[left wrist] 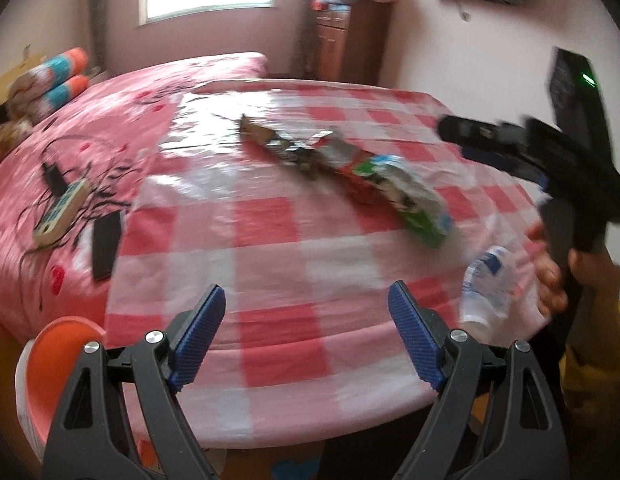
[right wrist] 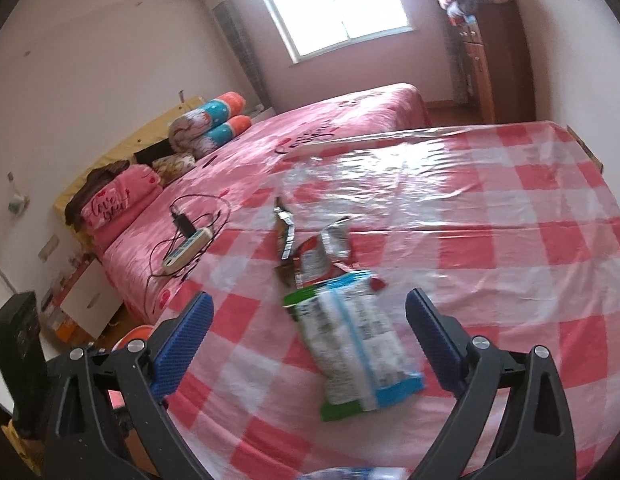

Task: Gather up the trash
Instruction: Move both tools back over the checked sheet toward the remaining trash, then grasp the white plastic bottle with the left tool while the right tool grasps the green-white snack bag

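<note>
On the checked table (right wrist: 510, 248), the green-and-blue wrapper (right wrist: 358, 340) lies between the spread, empty right gripper (right wrist: 310, 332) fingers, long axis toward 11 o'clock, nearer than to the spread left gripper (left wrist: 305, 328).

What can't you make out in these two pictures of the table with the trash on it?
- Wrapper print: motion blur smears the green and blue packet and the red wrapper in both views.
- Clear plastic bottle: blurred in the left wrist view, its lower part behind the left gripper's arm; cut off by the bottom edge in the right wrist view.
- Orange bin: mostly hidden by the gripper and table edge; contents unseen.
</note>
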The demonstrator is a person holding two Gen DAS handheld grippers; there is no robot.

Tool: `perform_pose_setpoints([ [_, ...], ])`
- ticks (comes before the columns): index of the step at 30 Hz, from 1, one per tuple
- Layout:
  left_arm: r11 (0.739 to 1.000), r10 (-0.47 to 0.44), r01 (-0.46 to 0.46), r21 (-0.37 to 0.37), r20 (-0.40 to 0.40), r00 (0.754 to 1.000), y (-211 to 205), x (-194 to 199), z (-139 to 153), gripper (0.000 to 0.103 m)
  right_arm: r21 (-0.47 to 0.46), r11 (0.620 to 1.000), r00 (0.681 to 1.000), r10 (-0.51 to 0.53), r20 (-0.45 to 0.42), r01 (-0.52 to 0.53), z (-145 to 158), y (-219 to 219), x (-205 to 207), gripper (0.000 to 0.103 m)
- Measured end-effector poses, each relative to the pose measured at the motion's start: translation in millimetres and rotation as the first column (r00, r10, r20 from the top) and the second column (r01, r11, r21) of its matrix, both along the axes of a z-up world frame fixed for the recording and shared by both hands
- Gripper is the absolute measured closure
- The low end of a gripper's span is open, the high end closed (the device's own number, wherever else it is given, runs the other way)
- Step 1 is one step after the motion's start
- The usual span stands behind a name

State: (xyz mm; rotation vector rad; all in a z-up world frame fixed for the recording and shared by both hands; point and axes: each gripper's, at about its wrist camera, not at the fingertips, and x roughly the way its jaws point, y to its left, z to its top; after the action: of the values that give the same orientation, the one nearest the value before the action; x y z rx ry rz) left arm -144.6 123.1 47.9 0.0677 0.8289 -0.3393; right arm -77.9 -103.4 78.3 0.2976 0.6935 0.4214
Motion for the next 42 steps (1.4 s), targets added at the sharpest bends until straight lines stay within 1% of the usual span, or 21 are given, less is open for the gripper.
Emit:
perform_pose_setpoints([
  [2,0.998,-0.063,0.063,0.006,-0.001,0.998,-15.1,-2.4,1.6,0.019,0.010,1.000,1.000,-0.011,-0.009,0.011,-2.0,-10.5,2.8,0.007],
  [5,0.991,-0.132,0.132,0.009,-0.010,0.991,-33.7,-5.3,2.1,0.019,0.024,1.000,0.999,-0.017,-0.027,0.018,-6.5,-24.3,8.7,0.007],
  [9,0.976,-0.219,0.219,0.001,-0.039,0.975,-60.5,-8.4,-1.3,0.019,0.065,0.998,0.998,-0.006,-0.065,0.011,-16.5,-40.8,17.3,0.007],
  [12,0.955,-0.294,0.295,0.008,-0.061,0.954,-84.3,-12.6,-8.5,0.019,0.101,0.995,0.996,-0.003,-0.087,0.012,-23.5,-52.2,22.7,0.007],
  [18,0.921,-0.386,0.389,0.018,-0.097,0.917,-118.6,-14.2,-20.9,0.019,0.136,0.991,0.992,0.005,-0.126,0.012,-35.8,-67.9,32.0,0.007],
  [25,0.900,-0.428,0.434,0.030,-0.114,0.896,-140.2,-10.0,-29.1,0.019,0.129,0.991,0.989,0.061,-0.137,-0.043,-41.2,-61.5,35.4,0.007],
  [30,0.900,-0.427,0.434,0.047,-0.115,0.897,-149.3,-4.2,-34.7,0.019,0.098,0.990,0.985,0.110,-0.133,-0.097,-40.6,-47.0,35.9,0.007],
  [36,0.902,-0.425,0.431,0.033,-0.122,0.897,-154.1,4.7,-38.1,0.019,0.068,0.987,0.979,0.152,-0.137,-0.144,-43.2,-34.3,37.7,0.007],
  [38,0.905,-0.420,0.425,0.019,-0.123,0.899,-154.9,7.3,-39.3,0.025,0.061,0.986,0.978,0.160,-0.136,-0.152,-44.0,-31.7,38.1,0.007],
  [40,0.910,-0.410,0.414,0.011,-0.116,0.905,-155.1,10.1,-40.3,0.035,0.058,0.985,0.976,0.169,-0.135,-0.162,-44.4,-28.6,39.3,0.007],
  [41,0.913,-0.404,0.407,0.007,-0.111,0.908,-154.0,10.9,-39.9,0.037,0.056,0.983,0.975,0.180,-0.133,-0.174,-44.6,-26.5,39.5,0.007],
  [42,0.918,-0.394,0.397,0.006,-0.108,0.913,-152.4,12.0,-39.6,0.044,0.054,0.982,0.974,0.185,-0.132,-0.179,-45.1,-26.6,40.6,0.007],
])
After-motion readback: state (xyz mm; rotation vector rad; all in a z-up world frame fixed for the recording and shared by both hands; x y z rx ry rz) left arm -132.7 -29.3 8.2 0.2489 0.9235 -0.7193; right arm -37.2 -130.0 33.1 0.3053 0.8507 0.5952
